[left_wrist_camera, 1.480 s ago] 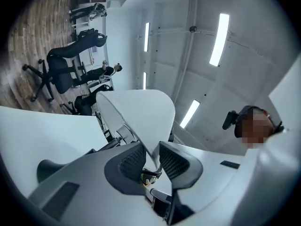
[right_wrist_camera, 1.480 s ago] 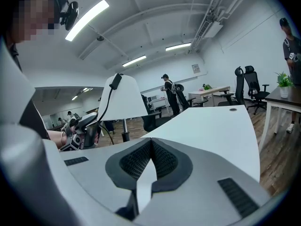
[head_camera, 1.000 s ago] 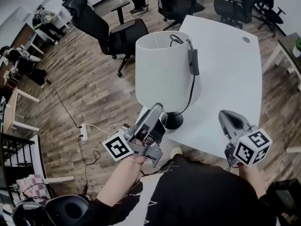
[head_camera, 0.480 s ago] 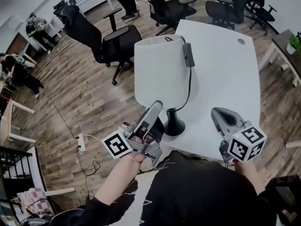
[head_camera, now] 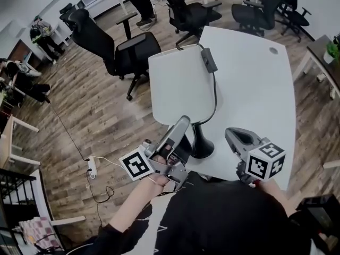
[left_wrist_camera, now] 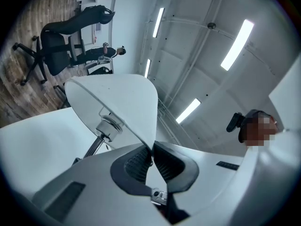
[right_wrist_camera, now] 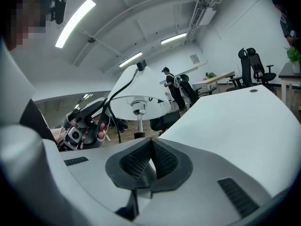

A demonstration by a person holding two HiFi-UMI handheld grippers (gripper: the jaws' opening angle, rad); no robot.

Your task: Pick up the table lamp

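Observation:
A white table lamp with a wide shade (head_camera: 180, 86), a black stem and a round black base (head_camera: 202, 150) stands near the front edge of the white table (head_camera: 255, 84). Its black cord with an inline switch (head_camera: 207, 60) hangs over the shade. My left gripper (head_camera: 183, 122) points up at the shade's lower rim. Its jaws have just been closing, and in the left gripper view the thin shade (left_wrist_camera: 117, 98) edge sits pinched between the pads of the left gripper (left_wrist_camera: 151, 154). My right gripper (head_camera: 232, 134) hovers right of the base, shut and empty, facing the lamp (right_wrist_camera: 141, 93).
Black office chairs (head_camera: 117, 41) stand on the wooden floor behind and left of the table. A power strip (head_camera: 89, 163) with cables lies on the floor at the left. People stand and sit in the background. The table surface spreads right of the lamp.
The left jaws have closed onto the shade's lower rim and the shade has tilted. The right gripper has moved left toward the lamp's base.

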